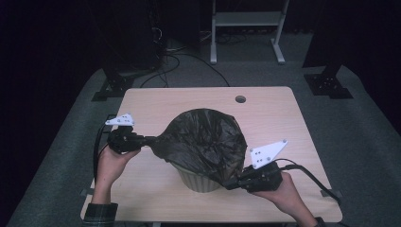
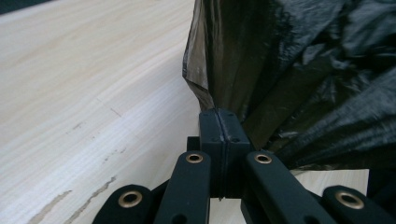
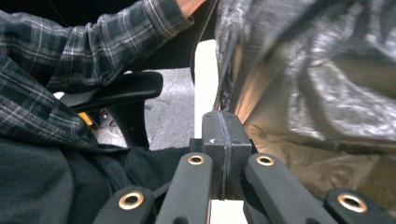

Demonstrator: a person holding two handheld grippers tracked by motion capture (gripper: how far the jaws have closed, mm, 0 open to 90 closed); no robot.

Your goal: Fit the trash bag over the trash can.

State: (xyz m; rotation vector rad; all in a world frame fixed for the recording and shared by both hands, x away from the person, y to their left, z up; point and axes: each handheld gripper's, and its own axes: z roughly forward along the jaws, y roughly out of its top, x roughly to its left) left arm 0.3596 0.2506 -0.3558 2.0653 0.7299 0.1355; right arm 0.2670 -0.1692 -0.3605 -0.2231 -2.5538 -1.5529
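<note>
Near the left edge of the tabletop (image 1: 142, 101), the left gripper (image 1: 150, 140) lies level in the person's left hand (image 1: 109, 163), its jaws pressed together on a stretched-out corner of the black bin bag (image 1: 205, 139). In the left gripper view the two pads meet flat, with the bag's film (image 2: 280, 70) pulled taut out of the seam between them and fanning up to the right above pale, scuffed wood.

The bag drapes over the mouth of a pale ribbed bin (image 1: 201, 182) that stands around the middle of the tabletop, toward the near edge. A round cable hole (image 1: 240, 99) sits close to the far edge.

At the near right of the bin, the right gripper (image 1: 231, 184) is held in the right hand (image 1: 281, 191), jaws likewise together, clamped on the bag's lower edge beside the bin wall. The right gripper view, somewhat blurred, shows the pads closed with film (image 3: 327, 93) beside and beyond them, a plaid sleeve (image 3: 93, 37) at the left.

No brand, label or writing can be read anywhere
</note>
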